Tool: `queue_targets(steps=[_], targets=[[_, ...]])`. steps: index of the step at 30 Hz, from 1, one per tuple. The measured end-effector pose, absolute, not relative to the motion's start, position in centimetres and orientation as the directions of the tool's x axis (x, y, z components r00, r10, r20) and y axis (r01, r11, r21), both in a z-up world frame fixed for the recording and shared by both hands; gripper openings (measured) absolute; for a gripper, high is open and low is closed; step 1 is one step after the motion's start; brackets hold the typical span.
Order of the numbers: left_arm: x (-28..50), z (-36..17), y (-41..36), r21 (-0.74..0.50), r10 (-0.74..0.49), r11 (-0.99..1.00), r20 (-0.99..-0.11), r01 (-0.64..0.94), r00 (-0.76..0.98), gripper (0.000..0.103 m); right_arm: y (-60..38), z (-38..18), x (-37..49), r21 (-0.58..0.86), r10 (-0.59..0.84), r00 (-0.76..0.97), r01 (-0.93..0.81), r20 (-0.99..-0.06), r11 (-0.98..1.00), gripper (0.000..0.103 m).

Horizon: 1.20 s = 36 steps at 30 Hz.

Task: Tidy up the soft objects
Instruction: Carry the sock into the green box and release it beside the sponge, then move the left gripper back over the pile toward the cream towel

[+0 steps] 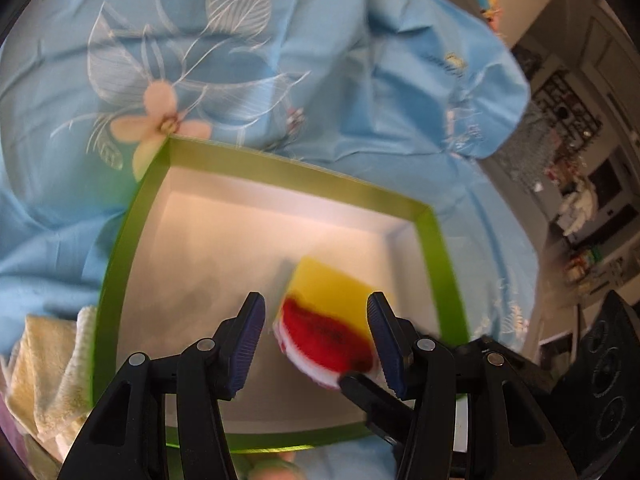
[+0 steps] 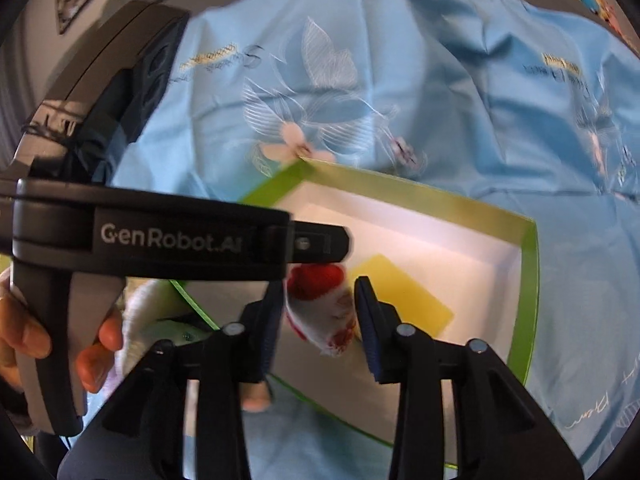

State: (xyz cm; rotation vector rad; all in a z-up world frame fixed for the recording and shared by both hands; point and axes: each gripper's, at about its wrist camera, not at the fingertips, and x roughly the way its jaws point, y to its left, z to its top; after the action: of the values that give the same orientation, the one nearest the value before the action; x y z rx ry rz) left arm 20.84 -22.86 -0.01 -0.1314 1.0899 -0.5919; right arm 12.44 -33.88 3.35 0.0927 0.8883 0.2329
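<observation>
both grippers hang over the green box on the blue cloth, and the step in hand looks like dropping a soft thing into it. a yellow sponge already lies flat on the box's white floor, toward its right wall. the red and white toy, soft and fuzzy, sits over the box beside the sponge.

in the right wrist view the right gripper has the toy between its jaws, but they stand parted with a gap on each side, so to my eye it is let go, or as good as. the left gripper is open too, about half way, with nothing pressed between its pads; the toy merely shows beyond them.

next, i'd judge, both grippers need to lift clear without snagging the toy, then one goes for the pale towel heaped just outside the box's left wall.

the left view shows that towel pile and the box's whole floor. the right view shows what the left cannot: the left gripper's body crossing above the toy, and the hand that holds it. whether the toy already rests on the floor, neither view settles; both are blurred.
</observation>
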Motion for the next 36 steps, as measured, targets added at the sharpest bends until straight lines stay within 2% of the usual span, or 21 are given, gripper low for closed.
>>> queue_targets(steps=[1, 2, 3, 7, 9, 18, 25, 36], targets=[[21.0, -0.2, -22.8, -0.373, -0.499, 0.847, -0.803, 0.378, 0.326, 0.066, -34.2, 3.1, 12.6, 0.177, 0.228, 0.61, -0.144, -0.759, 0.974, 0.057], [21.1, -0.4, -22.7, -0.364, -0.487, 0.855, -0.809, 0.37, 0.328, 0.078, -34.6, 3.1, 12.5, 0.176, 0.216, 0.615, -0.127, -0.758, 0.976, 0.077], [21.1, -0.5, -22.5, -0.351, -0.471, 0.864, -0.816, 0.361, 0.335, 0.086, -35.1, 3.2, 12.4, 0.175, 0.199, 0.628, -0.101, -0.752, 0.979, 0.087], [20.9, 0.1, -21.3, -0.323, -0.446, 0.88, -0.815, 0.349, 0.37, 0.092, -36.6, 3.9, 11.6, 0.199, 0.182, 0.654, -0.049, -0.734, 0.979, 0.086], [20.8, 0.5, -20.8, -0.308, -0.43, 0.889, -0.815, 0.339, 0.388, 0.099, -37.1, 4.4, 11.1, 0.199, 0.167, 0.661, -0.027, -0.732, 0.98, 0.087], [18.3, 2.8, -19.0, -0.172, -0.325, 0.931, -0.79, 0.321, 0.52, 0.1, -36.1, 6.0, 8.1, 0.131, 0.101, 0.673, -0.006, -0.733, 0.991, 0.102], [15.4, 4.1, -17.9, -0.113, -0.29, 0.941, -0.76, 0.32, 0.582, 0.1, -35.3, 7.2, 6.1, 0.086, 0.052, 0.677, 0.017, -0.734, 0.996, 0.102], [10.6, 6.0, -16.0, -0.094, -0.282, 0.945, -0.718, 0.313, 0.636, 0.1, -32.9, 9.6, 2.1, 0.097, 0.083, 0.688, -0.019, -0.721, 0.995, 0.102]])
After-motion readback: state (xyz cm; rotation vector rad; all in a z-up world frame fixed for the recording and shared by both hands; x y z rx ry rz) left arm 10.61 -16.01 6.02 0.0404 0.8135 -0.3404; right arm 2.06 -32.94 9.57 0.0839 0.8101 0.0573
